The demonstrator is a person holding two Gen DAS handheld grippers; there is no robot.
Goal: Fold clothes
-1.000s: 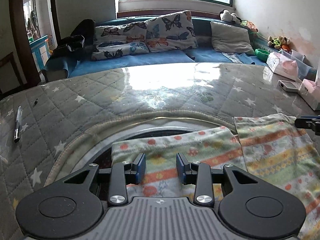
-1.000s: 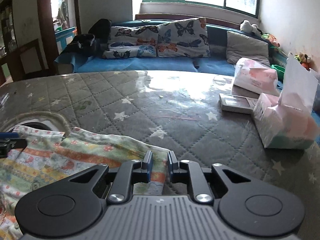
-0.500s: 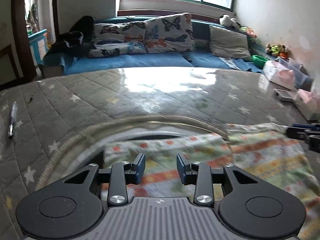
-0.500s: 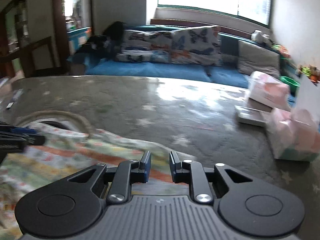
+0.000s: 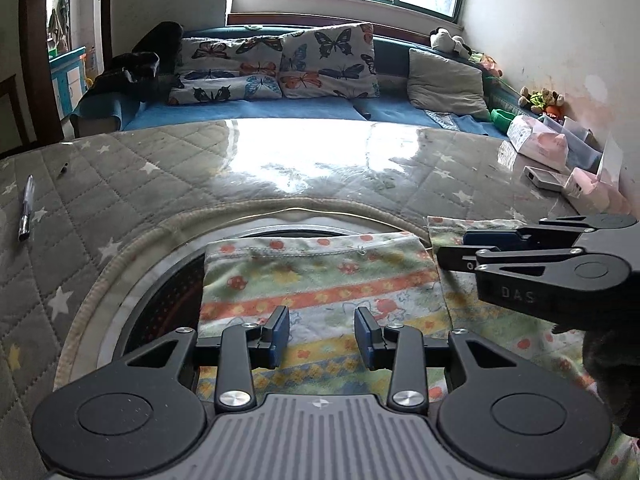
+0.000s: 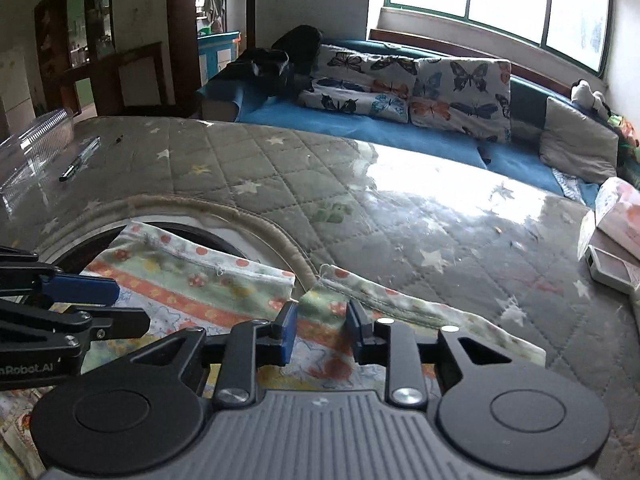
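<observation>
— How do the jaws stand on the left gripper (image 5: 322, 334)?

— Parted, with nothing between them. They hang over the striped, flowered garment (image 5: 320, 280), above its near half. A second ago they had the same gap, so no grasp has begun on that side.

— And the right gripper (image 6: 319, 330)?

— That is the change. A second ago its jaws were nearly together at the cloth's right-hand edge, and whether they pinched it I cannot tell. Now they are spread wide and empty, and the gripper has swung across toward the left one — in the left view it reaches in from the right, just above the garment.

— Where does the garment lie?

— Flat on the tabletop (image 6: 420, 216), on the grey quilted star-print cover. Its left part lies over the round cut-out (image 5: 168, 280) in that cover; its right part rests on the quilting. A seam or gap runs down between the two parts.

— What does that mean for the fold?

— My reading: both grippers have let go and sit close together over the middle, so the cloth is free and laid out. The next grasp, probably near that central line or the far hem, has not been taken.

— Anything else around?

— A pen (image 5: 26, 212) well off to the left, pink boxes (image 5: 584, 184) at the right edge.
</observation>
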